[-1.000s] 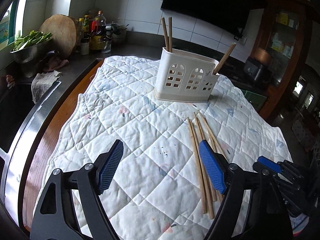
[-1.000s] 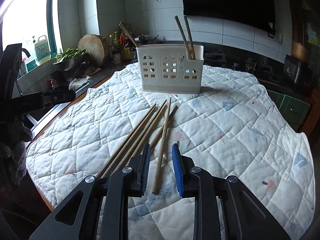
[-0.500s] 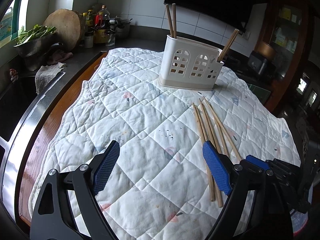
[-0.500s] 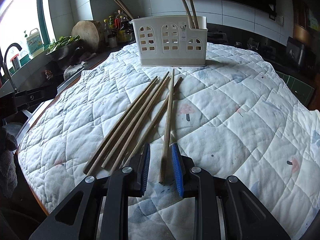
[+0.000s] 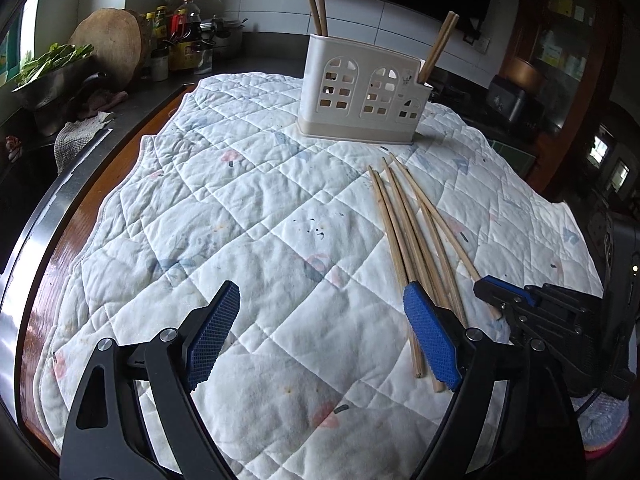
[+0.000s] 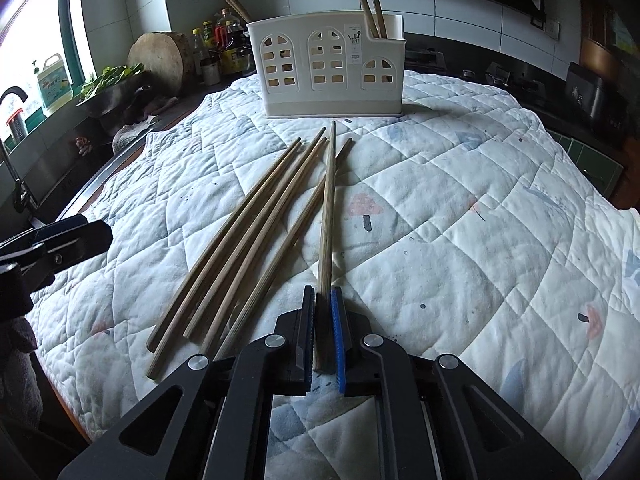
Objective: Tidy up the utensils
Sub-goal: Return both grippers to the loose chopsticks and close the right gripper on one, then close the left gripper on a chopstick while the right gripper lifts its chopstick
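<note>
Your right gripper (image 6: pixel 323 322) pinches the chopstick (image 6: pixel 328 200), its axis pointing at the utensil caddy (image 6: pixel 326 68) upper centre; left gripper (image 5: pixel 320 332) gapes wide.

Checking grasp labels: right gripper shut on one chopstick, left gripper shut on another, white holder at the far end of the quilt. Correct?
Not quite: the left gripper is open and holds nothing, as the left wrist view shows. The right gripper is shut on one chopstick, and the white holder stands at the far end of the quilt.

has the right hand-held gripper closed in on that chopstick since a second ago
Yes. The right hand-held gripper has narrowed onto the chopstick and moved forward toward the white holder.
</note>
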`<state>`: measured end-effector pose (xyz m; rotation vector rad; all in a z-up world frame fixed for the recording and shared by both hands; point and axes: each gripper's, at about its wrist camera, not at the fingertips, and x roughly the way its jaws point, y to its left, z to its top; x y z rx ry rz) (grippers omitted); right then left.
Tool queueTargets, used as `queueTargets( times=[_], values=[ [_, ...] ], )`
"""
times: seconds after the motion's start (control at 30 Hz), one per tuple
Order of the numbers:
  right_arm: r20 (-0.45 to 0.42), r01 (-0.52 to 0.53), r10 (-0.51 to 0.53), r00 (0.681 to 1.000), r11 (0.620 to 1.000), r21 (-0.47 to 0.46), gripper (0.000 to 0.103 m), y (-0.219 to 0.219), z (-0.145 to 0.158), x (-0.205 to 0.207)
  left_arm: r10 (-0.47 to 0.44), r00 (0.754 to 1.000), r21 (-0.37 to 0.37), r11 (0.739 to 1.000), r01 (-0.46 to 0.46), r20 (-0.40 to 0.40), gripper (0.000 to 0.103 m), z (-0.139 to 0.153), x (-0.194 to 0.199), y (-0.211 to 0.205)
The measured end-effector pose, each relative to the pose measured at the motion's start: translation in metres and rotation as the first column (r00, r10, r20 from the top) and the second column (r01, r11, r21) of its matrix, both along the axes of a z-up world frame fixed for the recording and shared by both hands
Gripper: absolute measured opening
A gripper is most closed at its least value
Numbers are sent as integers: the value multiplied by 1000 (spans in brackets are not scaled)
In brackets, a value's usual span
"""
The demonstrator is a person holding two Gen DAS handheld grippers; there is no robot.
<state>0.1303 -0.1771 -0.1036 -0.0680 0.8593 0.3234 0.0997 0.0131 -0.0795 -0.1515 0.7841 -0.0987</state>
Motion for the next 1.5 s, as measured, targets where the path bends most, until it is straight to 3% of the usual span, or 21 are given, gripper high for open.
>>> queueTargets(
  times=[0.43,0.5,0.67,1.03,1.23,1.3,1.4,1.5],
  values=[
    [103,16,-20,994,999,46,7,-22,36,-17,-100,993,-45,994,97,-61,49,-21,7,-39],
    [116,17,-23,993,998,56,7,-25,41,-19,-109,991,-50,993,105,-74,41,-25,10,-43],
    [142,15,-25,990,997,74,7,-30,52,-25,-108,990,-47,993,104,-90,31,-32,14,-46],
    [166,17,-31,986,996,85,7,-36,62,-29,-108,990,-36,994,105,-95,23,-33,18,-50],
    [171,21,-36,985,996,89,7,-37,64,-30,-93,991,61,993,99,-97,21,-36,18,-67],
    [172,21,-36,984,996,88,7,-37,65,-31,-83,992,81,993,91,-93,14,-35,19,-67],
    [180,23,-39,983,996,88,7,-39,68,-31,-71,993,46,996,75,-93,6,-34,22,-60],
    [192,26,-42,980,996,82,7,-42,74,-31,-78,994,23,997,80,-78,6,-29,21,-56]
  ],
)
